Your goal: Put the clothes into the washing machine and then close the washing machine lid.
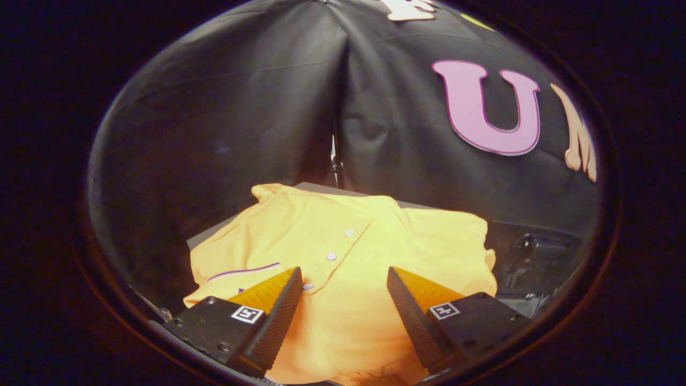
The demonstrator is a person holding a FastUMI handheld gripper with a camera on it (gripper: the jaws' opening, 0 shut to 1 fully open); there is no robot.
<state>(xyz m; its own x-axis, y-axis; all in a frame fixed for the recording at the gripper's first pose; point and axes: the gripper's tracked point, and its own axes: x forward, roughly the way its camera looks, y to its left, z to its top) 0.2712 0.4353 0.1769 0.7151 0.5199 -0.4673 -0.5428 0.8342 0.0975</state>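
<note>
Hovering with fingers spread wide apart and gripping nothing, hand-held gripper [344,276], yellow buttoned shirt [343,252] lying between and just beyond the fingers, draped over grey table [316,186], dark equipment [530,257] to the right

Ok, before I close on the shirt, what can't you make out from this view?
- Gripper, gripper view: fingers open above the yellow shirt; contact with the cloth can't be judged.
- Shirt's near hem: hidden behind the fingers.
- Grey surface under the shirt: mostly covered by it.
- Dark machinery beside the shirt: too dim to identify.
</note>
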